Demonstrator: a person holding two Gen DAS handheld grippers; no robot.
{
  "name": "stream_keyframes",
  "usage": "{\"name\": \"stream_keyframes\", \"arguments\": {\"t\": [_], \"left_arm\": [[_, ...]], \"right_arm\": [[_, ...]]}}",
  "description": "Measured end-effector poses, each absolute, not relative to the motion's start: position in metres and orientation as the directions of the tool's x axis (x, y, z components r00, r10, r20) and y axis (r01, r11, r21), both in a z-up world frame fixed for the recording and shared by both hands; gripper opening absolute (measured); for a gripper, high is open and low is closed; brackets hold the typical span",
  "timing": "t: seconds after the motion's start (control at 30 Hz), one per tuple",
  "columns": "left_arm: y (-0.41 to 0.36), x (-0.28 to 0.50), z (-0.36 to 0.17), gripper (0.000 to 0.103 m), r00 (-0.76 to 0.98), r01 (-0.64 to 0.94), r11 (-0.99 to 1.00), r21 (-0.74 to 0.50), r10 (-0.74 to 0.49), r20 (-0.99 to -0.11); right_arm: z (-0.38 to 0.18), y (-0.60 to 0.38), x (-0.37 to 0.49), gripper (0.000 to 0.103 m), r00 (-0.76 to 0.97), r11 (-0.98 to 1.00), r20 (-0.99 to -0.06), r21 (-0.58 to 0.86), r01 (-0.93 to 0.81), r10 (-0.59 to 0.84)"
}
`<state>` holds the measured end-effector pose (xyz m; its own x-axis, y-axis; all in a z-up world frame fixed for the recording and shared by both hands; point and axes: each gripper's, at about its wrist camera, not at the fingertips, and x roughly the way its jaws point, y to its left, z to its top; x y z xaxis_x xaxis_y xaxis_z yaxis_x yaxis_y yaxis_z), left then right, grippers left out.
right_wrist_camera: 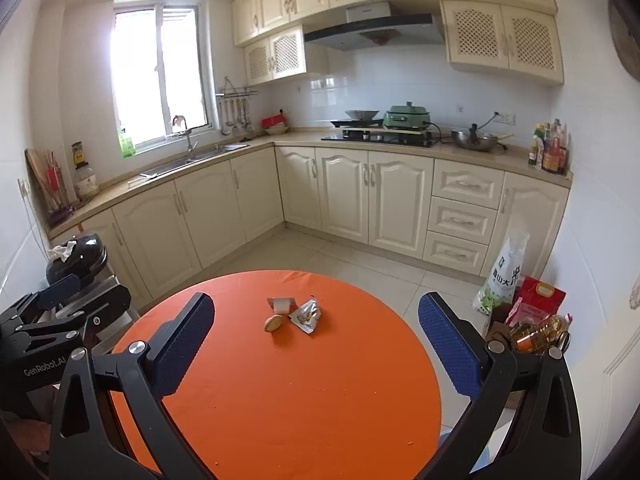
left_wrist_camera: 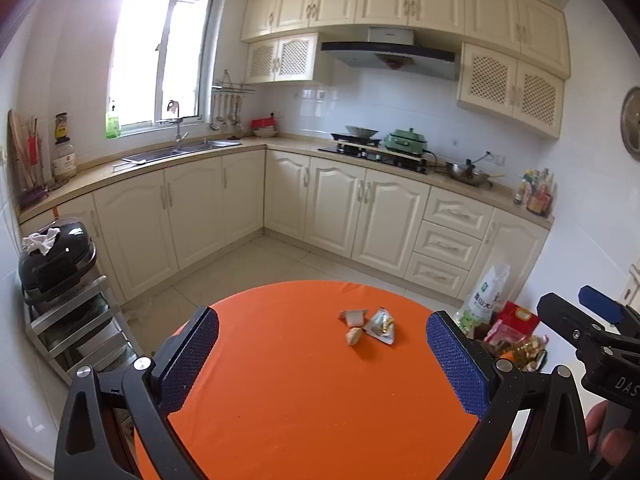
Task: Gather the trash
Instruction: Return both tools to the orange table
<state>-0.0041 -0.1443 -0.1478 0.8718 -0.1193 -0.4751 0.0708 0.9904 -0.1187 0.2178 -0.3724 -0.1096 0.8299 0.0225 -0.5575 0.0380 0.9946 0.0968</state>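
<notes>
The round orange bench carries all the trash, and nothing on it has been collected yet. No bin or bag for the trash can be identified for certain in either view; a dark lidded container with a crumpled white tissue on top stands on a metal rack off the bench's left edge, and it may serve.

My left claw is released, jaws spread wide and holding nothing, hovering over the near edge of the bench. My right claw is likewise released and empty, also above the near edge. Each is visible at the border of the other's view, side by side.

Three items remain, grouped near the centre of the bench, toward the far edge:
1. A crumpled silver foil wrapper, rightmost.
2. A small white folded wrapper, just beside the foil, on its left.
3. A small tan scrap, possibly a food remnant, nearest to me, touching or nearly touching the white wrapper.

Status: zero of three collected. All pickups and the disposal remain.
</notes>
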Motion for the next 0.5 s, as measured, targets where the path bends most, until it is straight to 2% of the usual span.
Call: {"name": "stream_keyframes", "arguments": {"t": [0.27, 0.5], "left_arm": [[-0.131, -0.025, -0.180, 0.102, 0.828, 0.041, 0.993, -0.111, -0.095, -0.553], [-0.152, 0.032, -0.202, 0.102, 0.760, 0.098, 0.990, -0.099, -0.138, -0.635]], "right_arm": [[-0.150, -0.363, 0.238, 0.103, 0.779, 0.995, -0.623, 0.095, -0.012, 0.069], [-0.192, -0.382, 0.275, 0.103, 0.716, 0.995, -0.695, 0.103, 0.012, 0.064]]}}
